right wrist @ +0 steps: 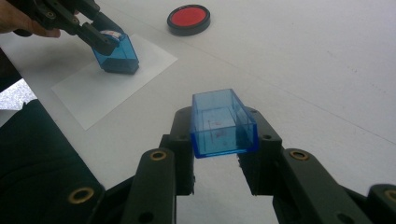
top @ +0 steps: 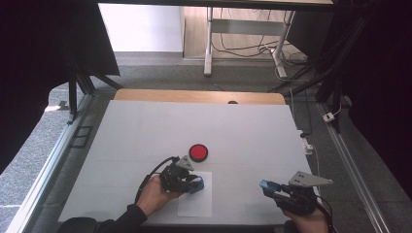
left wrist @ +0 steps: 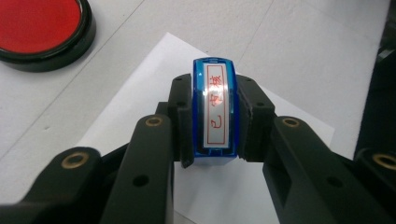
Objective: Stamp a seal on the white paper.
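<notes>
Jaws of the left hand-held gripper (left wrist: pixel 214 116) are clamped on a blue stamp (left wrist: pixel 215 109), one black jaw against each long side. The stamp's top window faces the left gripper view, with red characters inside a red border on a pale label. In the right gripper view the same stamp (right wrist: pixel 114 53) stands with its base down on a white sheet of paper (right wrist: pixel 112 84), tilted a little toward that gripper; whether the whole base lies flat on the paper is hard to tell from this angle. In the high view the left hand (top: pixel 154 194) holds that gripper (top: pixel 194 183) at the sheet's upper left corner.

The right hand-held gripper (right wrist: pixel 219 135) is clenched on a clear blue cap (right wrist: pixel 222 123), an open-ended box gripped by its side walls and held above the table (right wrist: pixel 303 70), well apart from the stamp. In the high view this gripper (top: pixel 268 187) sits near the table's front edge, to the right of the paper (top: pixel 197 204).

A round red ink pad (top: pixel 198 152) in a black rim lies on the table just beyond the paper, uncovered.
</notes>
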### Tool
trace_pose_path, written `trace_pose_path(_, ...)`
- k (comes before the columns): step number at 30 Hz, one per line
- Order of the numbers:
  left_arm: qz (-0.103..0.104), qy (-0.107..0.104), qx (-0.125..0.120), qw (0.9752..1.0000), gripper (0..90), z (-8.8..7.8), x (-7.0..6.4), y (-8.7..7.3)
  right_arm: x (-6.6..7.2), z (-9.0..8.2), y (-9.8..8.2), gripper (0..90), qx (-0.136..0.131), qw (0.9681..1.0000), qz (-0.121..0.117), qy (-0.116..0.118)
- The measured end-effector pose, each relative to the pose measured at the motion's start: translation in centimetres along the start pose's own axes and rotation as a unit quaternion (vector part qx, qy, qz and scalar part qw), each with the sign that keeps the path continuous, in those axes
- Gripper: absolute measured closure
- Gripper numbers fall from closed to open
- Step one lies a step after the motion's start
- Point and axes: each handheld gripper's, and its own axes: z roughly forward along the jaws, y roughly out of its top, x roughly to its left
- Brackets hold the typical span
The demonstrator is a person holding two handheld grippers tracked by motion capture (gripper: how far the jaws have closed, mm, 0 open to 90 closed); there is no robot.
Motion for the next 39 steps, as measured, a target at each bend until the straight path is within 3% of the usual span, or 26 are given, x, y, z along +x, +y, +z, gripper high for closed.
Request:
trace_pose_path(3, 0.017, 0.018, 0.007, 0.9997, 70.5, 0.0, -0.6, 0.1, 0.0, 0.0, 0.0, 68.4, 0.002, 1.0, -0.002, -0.001)
trace_pose_path(6, 0.021, 0.021, 0.008, 0.9995, 70.5, 0.0, -0.7, 0.1, 0.0, 0.0, 0.0, 68.3, 0.002, 1.0, -0.003, -0.001)
trace_pose_path(20, -0.01, -0.012, -0.005, 0.9999, 70.5, 0.0, 0.4, -0.2, 0.0, 0.0, 0.0, 68.3, 0.002, 1.0, -0.001, -0.002)
trace_pose_path(25, 0.001, -0.004, 0.001, 1.0, 70.3, 0.0, 0.1, 0.0, 0.0, 0.0, 0.0, 68.3, 0.001, 1.0, 0.0, 0.0)
trace_pose_path(28, 0.022, 0.012, 0.012, 0.9996, 70.2, 0.0, -0.4, 0.2, 0.0, 0.0, 0.0, 68.3, 0.0, 1.0, 0.001, 0.001)
trace_pose_path(30, 0.025, 0.015, 0.015, 0.9995, 70.1, 0.0, -0.5, 0.3, -0.1, 0.0, 0.0, 68.3, 0.0, 1.0, 0.001, 0.001)
trace_pose_path(39, 0.003, -0.015, 0.008, 0.9998, 69.9, -0.3, 0.4, 0.2, -0.1, 0.0, 0.0, 68.3, 0.0, 1.0, 0.001, 0.001)
